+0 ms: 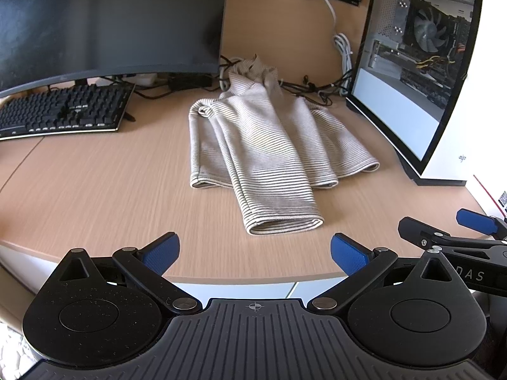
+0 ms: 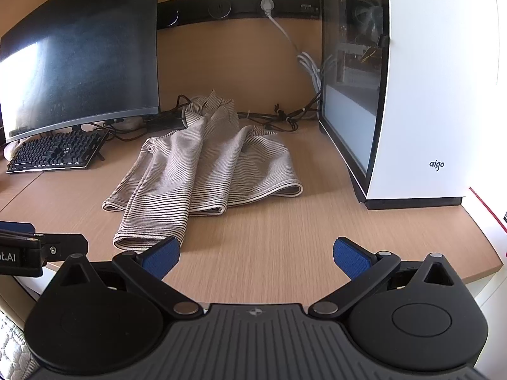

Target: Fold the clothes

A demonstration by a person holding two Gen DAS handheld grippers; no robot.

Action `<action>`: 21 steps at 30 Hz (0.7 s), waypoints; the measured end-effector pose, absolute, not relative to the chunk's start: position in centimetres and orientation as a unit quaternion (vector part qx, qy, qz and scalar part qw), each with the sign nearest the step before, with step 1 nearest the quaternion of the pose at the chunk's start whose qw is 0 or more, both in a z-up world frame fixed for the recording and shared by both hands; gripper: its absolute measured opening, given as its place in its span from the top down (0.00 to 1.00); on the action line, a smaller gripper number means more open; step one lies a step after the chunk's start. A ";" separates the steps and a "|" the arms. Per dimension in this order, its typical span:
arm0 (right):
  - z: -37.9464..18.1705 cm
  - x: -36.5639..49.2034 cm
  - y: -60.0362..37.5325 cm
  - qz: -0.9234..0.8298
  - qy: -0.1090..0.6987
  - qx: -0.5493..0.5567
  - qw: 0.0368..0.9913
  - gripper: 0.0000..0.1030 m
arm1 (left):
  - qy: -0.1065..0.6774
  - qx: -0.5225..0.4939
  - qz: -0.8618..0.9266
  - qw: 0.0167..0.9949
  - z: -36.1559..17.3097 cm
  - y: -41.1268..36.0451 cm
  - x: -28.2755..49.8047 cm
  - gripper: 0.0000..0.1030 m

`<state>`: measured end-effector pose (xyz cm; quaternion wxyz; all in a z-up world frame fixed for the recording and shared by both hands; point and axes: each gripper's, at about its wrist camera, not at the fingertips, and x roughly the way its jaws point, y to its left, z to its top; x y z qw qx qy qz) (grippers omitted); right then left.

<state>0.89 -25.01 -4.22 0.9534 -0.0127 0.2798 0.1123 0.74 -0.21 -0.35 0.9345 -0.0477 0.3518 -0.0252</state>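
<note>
A beige garment with thin dark stripes (image 1: pixel 266 145) lies loosely bunched on the wooden desk (image 1: pixel 95 190), one long part reaching toward the front edge. In the right wrist view the same garment (image 2: pixel 196 171) lies left of centre. My left gripper (image 1: pixel 255 253) hovers at the desk's front edge, open, nothing between its blue pads. My right gripper (image 2: pixel 256 258) is also open and empty, its left pad (image 2: pixel 161 258) close to the garment's near end. The right gripper (image 1: pixel 450 231) shows at the right edge of the left wrist view.
A curved dark monitor (image 1: pixel 107 22) and a black keyboard (image 1: pixel 60 110) stand at the back left. A white computer case with a glass side (image 1: pixel 421 72) stands at the right. Cables (image 1: pixel 317 88) run along the back wall behind the garment.
</note>
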 end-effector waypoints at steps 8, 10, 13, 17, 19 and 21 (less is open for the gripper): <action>-4.3 1.0 -25.0 0.110 0.282 -0.013 0.953 0.00 | 0.353 -0.048 -0.027 0.934 -0.4 -0.2 0.9 0.00; -4.3 1.1 -25.0 0.110 0.282 -0.013 0.953 0.00 | 0.354 -0.048 -0.027 0.934 -0.4 -0.2 1.0 0.00; -4.4 1.2 -25.0 0.109 0.284 -0.013 0.953 0.00 | 0.356 -0.049 -0.027 0.933 -0.5 -0.2 1.1 0.00; -4.5 1.3 -25.0 0.109 0.286 -0.013 0.952 0.00 | 0.358 -0.049 -0.027 0.932 -0.6 -0.1 1.3 0.00; -4.4 1.4 -25.0 0.109 0.286 -0.013 0.952 0.00 | 0.358 -0.049 -0.027 0.932 -0.6 -0.2 1.4 0.00; -4.4 1.3 -25.0 0.109 0.285 -0.015 0.952 0.00 | 0.357 -0.048 -0.028 0.933 -0.5 -0.2 1.5 0.00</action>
